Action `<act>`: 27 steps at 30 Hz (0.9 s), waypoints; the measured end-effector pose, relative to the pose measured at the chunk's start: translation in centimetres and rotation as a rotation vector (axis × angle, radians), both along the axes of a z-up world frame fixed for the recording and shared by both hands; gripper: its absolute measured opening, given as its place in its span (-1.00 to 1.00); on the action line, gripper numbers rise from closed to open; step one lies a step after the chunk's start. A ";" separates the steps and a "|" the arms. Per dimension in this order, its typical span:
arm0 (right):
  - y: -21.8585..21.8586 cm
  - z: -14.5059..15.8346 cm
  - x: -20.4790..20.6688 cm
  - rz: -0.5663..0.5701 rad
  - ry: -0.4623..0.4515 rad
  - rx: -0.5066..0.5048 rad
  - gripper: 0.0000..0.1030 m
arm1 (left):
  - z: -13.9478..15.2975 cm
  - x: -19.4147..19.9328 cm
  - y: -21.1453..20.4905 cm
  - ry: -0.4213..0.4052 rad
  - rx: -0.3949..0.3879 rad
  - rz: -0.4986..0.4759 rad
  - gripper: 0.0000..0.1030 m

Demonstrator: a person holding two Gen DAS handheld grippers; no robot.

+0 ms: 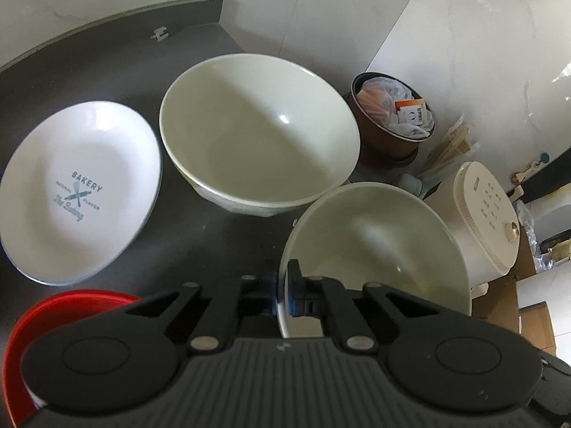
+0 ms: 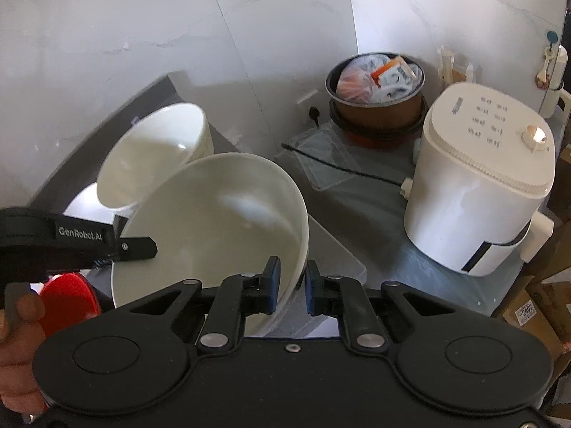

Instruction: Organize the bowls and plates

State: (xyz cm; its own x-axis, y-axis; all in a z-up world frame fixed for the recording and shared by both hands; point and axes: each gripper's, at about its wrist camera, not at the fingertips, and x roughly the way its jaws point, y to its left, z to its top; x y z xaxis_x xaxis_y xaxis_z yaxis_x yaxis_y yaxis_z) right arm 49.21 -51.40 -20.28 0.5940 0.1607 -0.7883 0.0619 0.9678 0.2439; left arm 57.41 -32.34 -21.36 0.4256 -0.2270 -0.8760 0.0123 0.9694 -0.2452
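A large cream bowl [image 1: 374,249] [image 2: 214,221] is held tilted off the right end of the dark counter [image 1: 200,246]. My left gripper [image 1: 285,285] is shut on its near rim. My right gripper [image 2: 292,281] is shut on the opposite rim, one finger inside the bowl and one outside. The left gripper's finger [image 2: 135,248] shows at the bowl's left edge. A second cream bowl [image 1: 257,132] [image 2: 153,149] stands upright on the counter just behind. Left of it lies a white "Bakery" plate [image 1: 78,192], and a red plate [image 1: 53,314] [image 2: 67,296] sits nearest me.
A white lidded appliance [image 2: 481,185] [image 1: 489,221] stands to the right on a lower surface. Behind it is a brown pot [image 2: 378,89] stuffed with plastic bags. Cardboard boxes [image 2: 535,306] sit at the far right. A hand [image 2: 18,339] grips the left tool. White walls close in behind.
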 end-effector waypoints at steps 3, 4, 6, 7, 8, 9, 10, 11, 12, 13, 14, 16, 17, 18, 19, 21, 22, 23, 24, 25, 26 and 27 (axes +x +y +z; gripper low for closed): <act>0.3 1.0 -0.4 0.006 -0.024 -0.021 -0.73 | 0.8 -0.3 0.3 -0.018 -0.011 -0.001 -0.92; 0.4 1.3 -0.5 0.007 -0.031 -0.026 -0.73 | 1.2 -0.4 0.4 -0.026 -0.015 -0.001 -0.92; 0.5 2.0 -0.8 0.000 -0.046 -0.025 -0.73 | 1.9 -0.6 0.5 -0.040 -0.026 -0.003 -0.92; 0.5 2.5 -1.1 -0.004 -0.056 -0.023 -0.73 | 2.4 -0.8 0.7 -0.050 -0.034 -0.004 -0.92; 0.6 2.9 -1.2 -0.007 -0.067 -0.023 -0.73 | 2.8 -0.7 0.7 -0.060 -0.041 -0.005 -0.92; 0.7 3.3 -1.4 -0.009 -0.079 -0.024 -0.73 | 3.3 -0.9 0.9 -0.068 -0.048 -0.006 -0.92; 0.8 3.8 -1.6 -0.010 -0.088 -0.024 -0.73 | 3.7 -1.0 1.0 -0.075 -0.055 -0.005 -0.92; 0.9 4.2 -1.8 -0.012 -0.096 -0.023 -0.73 | 4.2 -1.2 1.3 -0.084 -0.062 -0.004 -0.92; 1.1 4.6 -2.0 -0.014 -0.104 -0.021 -0.73 | 4.6 -1.4 1.5 -0.091 -0.064 -0.004 -0.92; 1.3 5.1 -2.2 -0.014 -0.112 -0.020 -0.73 | 5.2 -1.7 1.8 -0.102 -0.070 -0.004 -0.92; 1.5 5.4 -2.4 -0.013 -0.120 -0.021 -0.73 | 5.7 -1.8 2.0 -0.109 -0.076 -0.001 -0.92; 2.1 6.4 -3.1 -0.008 -0.145 -0.024 -0.72 | 6.8 -2.2 2.8 -0.124 -0.089 0.002 -0.92; 2.4 6.8 -3.4 -0.007 -0.156 -0.023 -0.72 | 7.3 -2.5 3.2 -0.134 -0.094 0.000 -0.92; 2.7 7.2 -3.8 -0.006 -0.167 -0.019 -0.72 | 7.8 -2.9 3.7 -0.143 -0.099 -0.002 -0.92; 3.0 7.4 -4.0 -0.005 -0.171 -0.015 -0.72 | 8.1 -3.1 4.1 -0.146 -0.101 -0.001 -0.92; 3.8 7.7 -4.3 0.005 -0.171 -0.010 -0.72 | 8.8 -3.6 4.9 -0.149 -0.100 0.004 -0.92; 4.2 7.7 -4.5 0.011 -0.171 -0.010 -0.72 | 9.0 -3.8 5.3 -0.149 -0.096 0.008 -0.91; 4.6 7.8 -4.6 0.018 -0.171 -0.010 -0.72 | 9.3 -4.1 5.8 -0.150 -0.092 0.012 -0.91; 5.0 7.8 -4.8 0.024 -0.172 -0.011 -0.72 | 9.4 -4.3 6.2 -0.151 -0.090 0.016 -0.91; 5.4 7.9 -4.9 0.028 -0.172 -0.010 -0.72 | 9.5 -4.6 6.6 -0.151 -0.087 0.020 -0.91; 5.8 7.9 -5.1 0.031 -0.172 -0.010 -0.72 | 9.6 -4.8 7.1 -0.151 -0.086 0.022 -0.91; 6.2 8.0 -5.3 0.036 -0.172 -0.011 -0.72 | 9.7 -5.0 7.4 -0.150 -0.084 0.024 -0.91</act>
